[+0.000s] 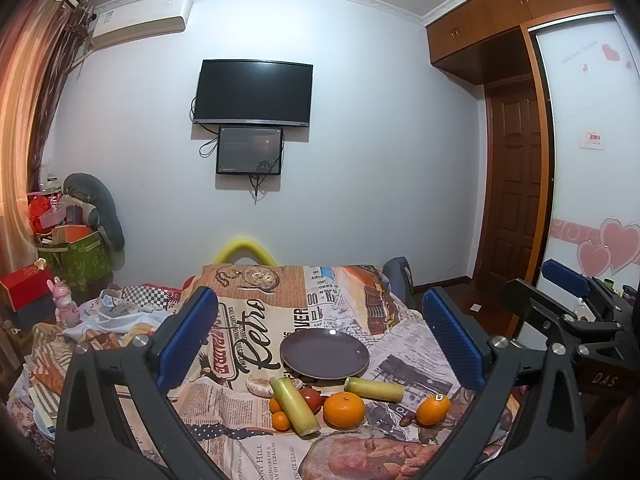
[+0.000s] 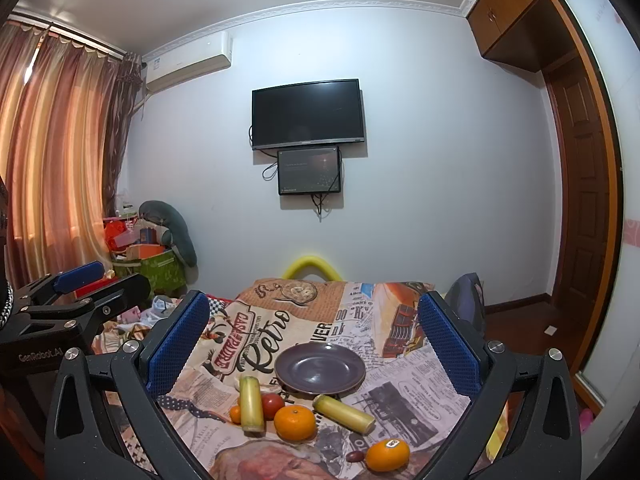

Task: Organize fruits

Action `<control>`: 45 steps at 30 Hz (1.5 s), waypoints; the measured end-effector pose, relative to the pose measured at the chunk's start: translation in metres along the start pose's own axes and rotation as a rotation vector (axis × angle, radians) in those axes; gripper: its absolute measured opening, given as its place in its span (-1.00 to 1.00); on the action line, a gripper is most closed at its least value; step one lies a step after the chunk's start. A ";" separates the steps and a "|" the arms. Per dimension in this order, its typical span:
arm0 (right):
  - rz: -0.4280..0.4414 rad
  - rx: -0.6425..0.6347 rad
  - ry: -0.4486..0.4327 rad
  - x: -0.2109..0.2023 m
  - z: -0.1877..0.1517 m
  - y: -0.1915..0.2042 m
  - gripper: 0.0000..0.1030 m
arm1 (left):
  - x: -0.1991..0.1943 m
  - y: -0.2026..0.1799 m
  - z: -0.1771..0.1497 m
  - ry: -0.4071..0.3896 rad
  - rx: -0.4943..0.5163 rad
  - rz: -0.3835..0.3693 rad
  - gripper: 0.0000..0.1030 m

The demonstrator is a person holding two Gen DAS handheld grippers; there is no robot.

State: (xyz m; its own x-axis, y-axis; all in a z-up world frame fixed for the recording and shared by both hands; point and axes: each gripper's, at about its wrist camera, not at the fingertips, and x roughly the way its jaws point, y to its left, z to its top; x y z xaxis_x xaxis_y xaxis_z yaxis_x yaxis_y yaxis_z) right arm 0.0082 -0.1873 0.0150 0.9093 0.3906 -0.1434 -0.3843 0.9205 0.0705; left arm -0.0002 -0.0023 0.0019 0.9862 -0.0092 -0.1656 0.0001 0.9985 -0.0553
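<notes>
An empty dark purple plate (image 1: 324, 354) (image 2: 320, 369) sits on a table covered with a newspaper-print cloth (image 1: 256, 320). In front of it lie a large orange (image 1: 344, 410) (image 2: 295, 423), a stickered orange (image 1: 433, 409) (image 2: 388, 455), two pale yellow-green sugarcane pieces (image 1: 295, 405) (image 1: 374, 389), a red tomato (image 1: 311, 399) (image 2: 273, 406), small oranges (image 1: 281, 420) and a dark date (image 2: 355, 456). My left gripper (image 1: 320, 340) and right gripper (image 2: 316, 344) are both open and empty, held above the fruit.
A peeled fruit piece (image 1: 256, 385) lies left of the plate. Cluttered boxes, a green bin (image 1: 80, 260) and clothes stand to the left. A wall TV (image 1: 253, 92) hangs ahead. A wooden door (image 1: 516, 184) and wardrobe are to the right.
</notes>
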 end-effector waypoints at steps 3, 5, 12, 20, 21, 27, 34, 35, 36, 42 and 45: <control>0.000 0.002 -0.001 0.000 0.000 0.000 1.00 | 0.000 0.000 0.000 -0.001 0.001 0.001 1.00; 0.001 0.002 -0.002 0.000 0.001 0.000 1.00 | 0.000 0.000 0.000 0.000 0.000 -0.001 1.00; 0.004 0.007 -0.001 0.000 0.001 0.001 1.00 | 0.000 0.002 0.000 -0.002 0.005 -0.002 1.00; 0.004 0.007 0.000 0.000 0.002 0.001 1.00 | 0.000 0.003 -0.001 -0.001 0.003 -0.003 1.00; 0.004 0.007 0.000 0.000 0.002 0.001 1.00 | 0.000 0.002 -0.001 -0.001 0.002 -0.002 1.00; 0.004 0.005 -0.001 0.000 0.001 0.002 1.00 | 0.000 0.003 -0.001 -0.001 0.003 -0.002 1.00; 0.008 0.006 -0.001 0.000 0.001 0.002 1.00 | 0.000 0.002 -0.001 -0.001 0.003 -0.002 1.00; 0.008 0.006 0.000 0.000 0.001 0.002 1.00 | 0.000 0.002 -0.001 -0.001 0.003 -0.002 1.00; 0.008 0.005 0.000 0.000 0.001 0.002 1.00 | 0.000 0.002 -0.001 0.000 0.003 -0.002 1.00; 0.008 0.009 0.001 0.000 0.001 0.002 1.00 | 0.000 0.002 -0.002 0.001 0.003 -0.003 1.00; 0.008 0.010 0.001 0.000 0.000 0.002 1.00 | 0.001 0.002 -0.002 0.001 0.004 -0.003 1.00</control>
State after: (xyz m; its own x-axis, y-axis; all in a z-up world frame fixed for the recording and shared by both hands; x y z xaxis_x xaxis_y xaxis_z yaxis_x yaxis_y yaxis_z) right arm 0.0075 -0.1857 0.0155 0.9060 0.3981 -0.1437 -0.3900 0.9172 0.0818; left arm 0.0002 -0.0006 0.0002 0.9861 -0.0118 -0.1660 0.0033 0.9987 -0.0518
